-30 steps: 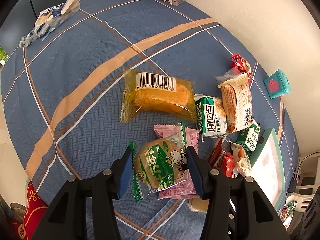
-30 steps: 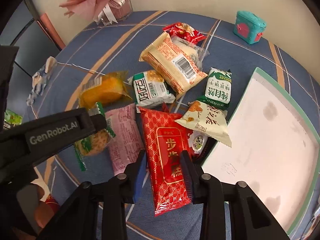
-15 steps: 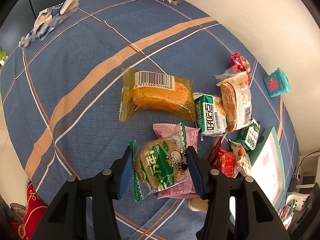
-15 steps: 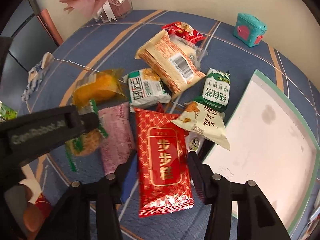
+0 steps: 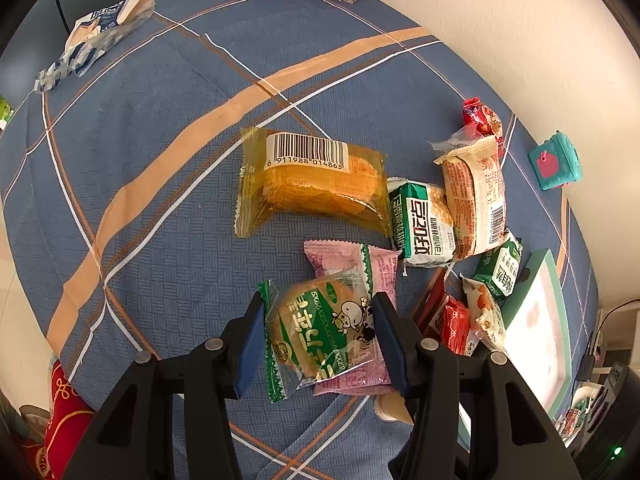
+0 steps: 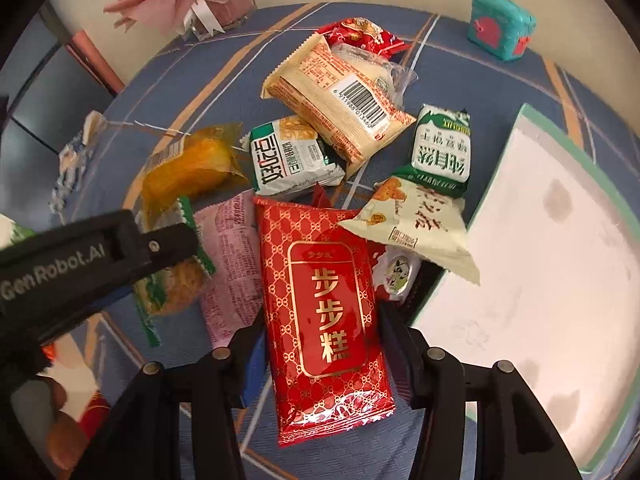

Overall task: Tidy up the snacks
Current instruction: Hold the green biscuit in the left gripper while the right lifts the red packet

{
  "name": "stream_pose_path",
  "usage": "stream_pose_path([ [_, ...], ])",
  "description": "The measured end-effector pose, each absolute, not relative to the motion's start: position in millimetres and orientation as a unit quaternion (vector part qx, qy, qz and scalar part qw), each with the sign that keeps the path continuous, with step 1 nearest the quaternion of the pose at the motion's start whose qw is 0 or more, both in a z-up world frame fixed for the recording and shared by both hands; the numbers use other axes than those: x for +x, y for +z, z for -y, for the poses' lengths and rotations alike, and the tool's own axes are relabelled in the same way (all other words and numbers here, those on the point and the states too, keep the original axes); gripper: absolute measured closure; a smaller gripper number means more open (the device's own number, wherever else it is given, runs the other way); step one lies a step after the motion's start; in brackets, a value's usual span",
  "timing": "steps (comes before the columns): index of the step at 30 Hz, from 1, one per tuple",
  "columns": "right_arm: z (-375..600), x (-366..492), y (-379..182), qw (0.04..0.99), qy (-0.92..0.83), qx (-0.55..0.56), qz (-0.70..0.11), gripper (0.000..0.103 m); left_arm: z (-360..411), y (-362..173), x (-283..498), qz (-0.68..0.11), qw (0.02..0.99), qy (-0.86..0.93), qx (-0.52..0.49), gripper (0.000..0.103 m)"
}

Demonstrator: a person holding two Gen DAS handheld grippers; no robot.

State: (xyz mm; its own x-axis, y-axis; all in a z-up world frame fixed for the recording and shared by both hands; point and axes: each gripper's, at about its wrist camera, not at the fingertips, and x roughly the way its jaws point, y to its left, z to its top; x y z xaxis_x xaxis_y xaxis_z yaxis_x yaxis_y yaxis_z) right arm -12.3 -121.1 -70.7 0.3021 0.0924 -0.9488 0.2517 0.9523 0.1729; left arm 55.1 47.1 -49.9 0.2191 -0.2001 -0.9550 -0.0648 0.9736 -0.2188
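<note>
On my left side, my left gripper (image 5: 318, 338) pinches the green-wrapped bun (image 5: 320, 336), its blue pads pressed into both sides of the crinkled wrapper. The bun lies partly over the pink packet (image 5: 378, 276) on the blue plaid tablecloth (image 5: 160, 200), so I judge a straight lift is best, to keep the pink one from dragging along. The grip sits across the soft middle; I would hold it no tighter, or the bun gets squashed.

Moving right, my right gripper (image 6: 320, 344) straddles the red cake packet (image 6: 324, 304). Its jaws have just been opening, and they now stand spread with the packet lying between them, the pads seemingly just clear of its edges. The packet's far end is tucked under the cream triangular packet (image 6: 416, 220) and beside a small round sweet (image 6: 396, 274). If I take it up again, I should close low across its width and draw it towards me before raising it, so the triangle slides off.

Furthest right lies the white tray (image 6: 532, 116), green-rimmed and bare of snacks, the likely home for these. I would carry one packet over at a time.
</note>
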Motion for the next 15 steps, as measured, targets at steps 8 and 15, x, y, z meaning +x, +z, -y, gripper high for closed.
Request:
stream_pose_path([
  [8,130.9,-18.8,-59.5,0.795,-0.017,0.204,-0.57,0.045,-46.0,-51.3,56.3,-0.624,0.773,-0.043,-0.11,0.05],
  [15,121.0,-13.1,-62.3,0.793,-0.022,0.175,-0.583,0.044,-47.4,-50.2,55.8,-0.625,0.772,-0.042,-0.109,0.05],
])
